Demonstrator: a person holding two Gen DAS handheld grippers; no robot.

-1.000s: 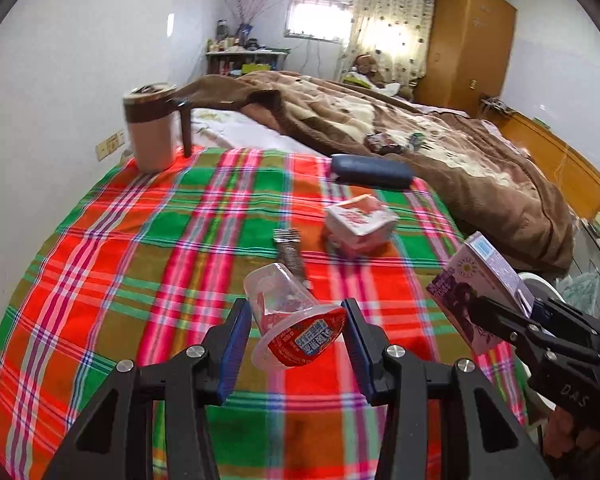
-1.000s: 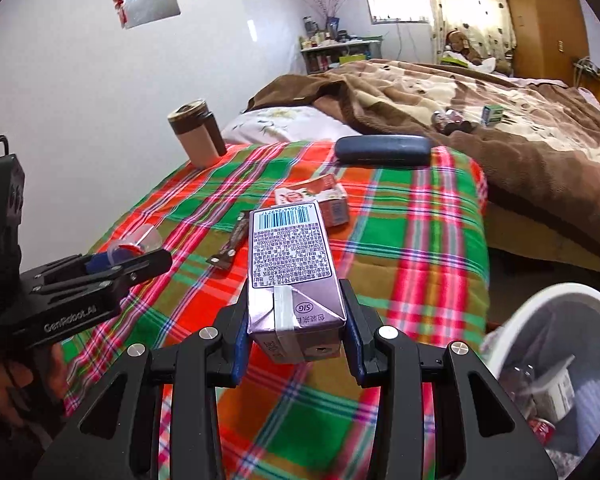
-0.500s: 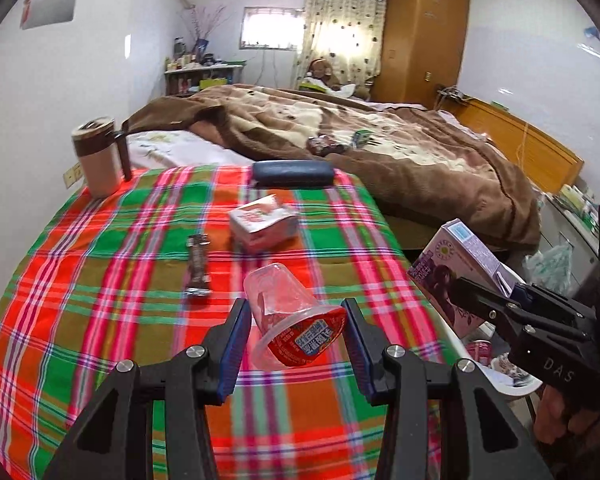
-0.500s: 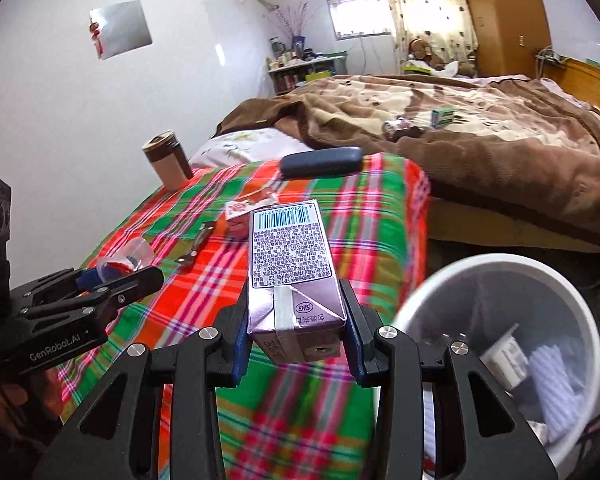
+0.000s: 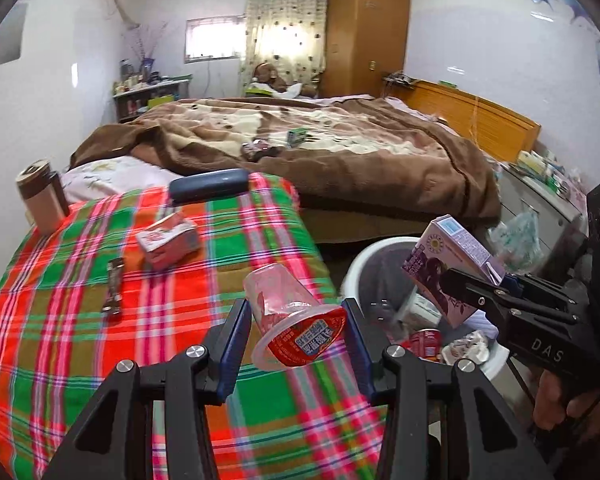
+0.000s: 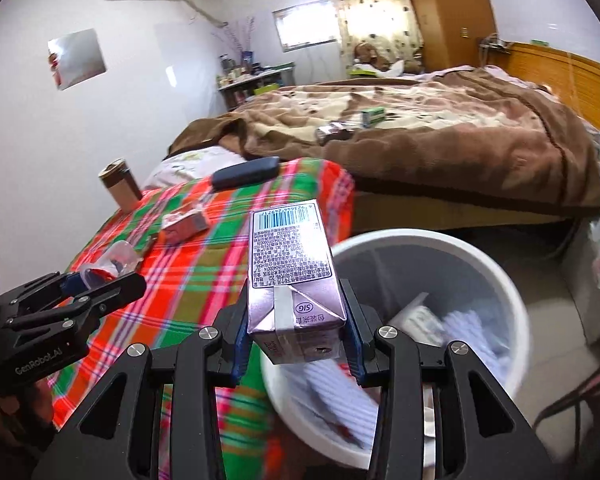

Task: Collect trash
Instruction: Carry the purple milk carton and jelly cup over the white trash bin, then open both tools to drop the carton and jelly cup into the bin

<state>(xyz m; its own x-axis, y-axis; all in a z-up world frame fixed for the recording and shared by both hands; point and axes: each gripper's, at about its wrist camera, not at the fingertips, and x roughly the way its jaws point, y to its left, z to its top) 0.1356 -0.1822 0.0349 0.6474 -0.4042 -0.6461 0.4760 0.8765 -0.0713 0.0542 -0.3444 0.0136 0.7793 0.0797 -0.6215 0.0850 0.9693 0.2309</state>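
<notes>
My left gripper is shut on a clear plastic cup with a red label and holds it above the right edge of the plaid table. My right gripper is shut on a purple drink carton and holds it over the white trash bin. The carton and the bin also show in the left wrist view. A red and white carton and a dark wrapper lie on the table.
A brown travel mug and a dark blue case stand at the table's far side. A bed with a brown blanket lies behind. The bin holds several pieces of trash. A plastic bag sits to the right.
Both grippers have swung right, away from the table middle. The right gripper with the carton is now over the bin, and the left with the cup has reached the table's right edge.
</notes>
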